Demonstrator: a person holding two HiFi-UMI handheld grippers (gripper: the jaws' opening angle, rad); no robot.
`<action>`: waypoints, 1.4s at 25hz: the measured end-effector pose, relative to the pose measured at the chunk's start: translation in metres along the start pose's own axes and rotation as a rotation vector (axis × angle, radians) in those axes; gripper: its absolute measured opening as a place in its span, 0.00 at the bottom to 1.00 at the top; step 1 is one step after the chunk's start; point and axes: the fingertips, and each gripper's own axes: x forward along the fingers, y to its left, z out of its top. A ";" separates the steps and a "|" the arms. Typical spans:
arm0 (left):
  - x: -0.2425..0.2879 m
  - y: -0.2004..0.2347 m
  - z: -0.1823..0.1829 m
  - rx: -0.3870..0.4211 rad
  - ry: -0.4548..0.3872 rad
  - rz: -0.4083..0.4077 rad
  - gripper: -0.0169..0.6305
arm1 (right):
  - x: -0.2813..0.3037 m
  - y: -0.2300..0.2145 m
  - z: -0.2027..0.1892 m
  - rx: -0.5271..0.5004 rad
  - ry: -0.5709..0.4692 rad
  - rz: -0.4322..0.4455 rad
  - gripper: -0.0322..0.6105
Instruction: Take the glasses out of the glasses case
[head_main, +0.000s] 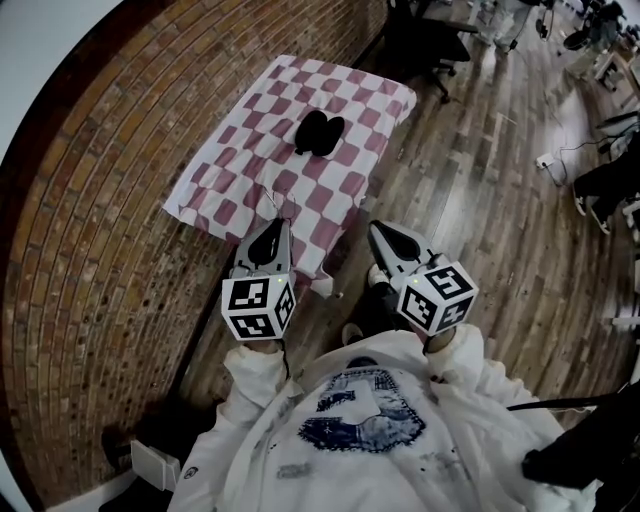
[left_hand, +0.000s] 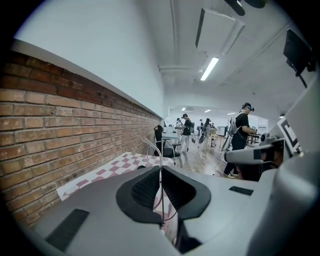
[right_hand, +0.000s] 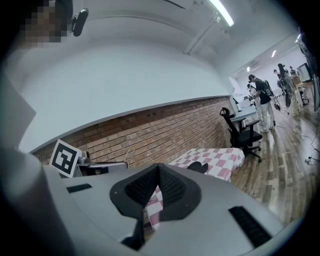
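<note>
A thin wire-framed pair of glasses (left_hand: 161, 172), as best I can judge from the slender arms showing, stands pinched between the pads of my left tongs (head_main: 272, 232), its arms rising and curving above the tips. The glasses are held in the air, clear of everything else. The black glasses case (head_main: 320, 132) lies well ahead of both tongs, roughly between the lines they point along. It seems to be splayed open in two halves, though it is too small to be sure. It rests near the middle of the bench (head_main: 240, 190), which is covered by a pink-and-white checked cloth. My right tongs (head_main: 383, 233) are closed with nothing between them, just beside the left pair and level with them, short of the bench's near edge. I judge the removal itself done. What may remain is setting the glasses down.
</note>
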 end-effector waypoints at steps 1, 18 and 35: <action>-0.005 -0.004 0.002 -0.002 -0.008 0.000 0.07 | -0.003 0.001 0.002 -0.001 -0.003 -0.001 0.07; -0.039 -0.043 0.028 -0.027 -0.076 0.054 0.07 | -0.036 -0.011 0.029 -0.027 -0.022 0.004 0.07; -0.039 -0.056 0.037 -0.030 -0.101 0.058 0.07 | -0.043 -0.016 0.037 -0.032 -0.032 0.017 0.07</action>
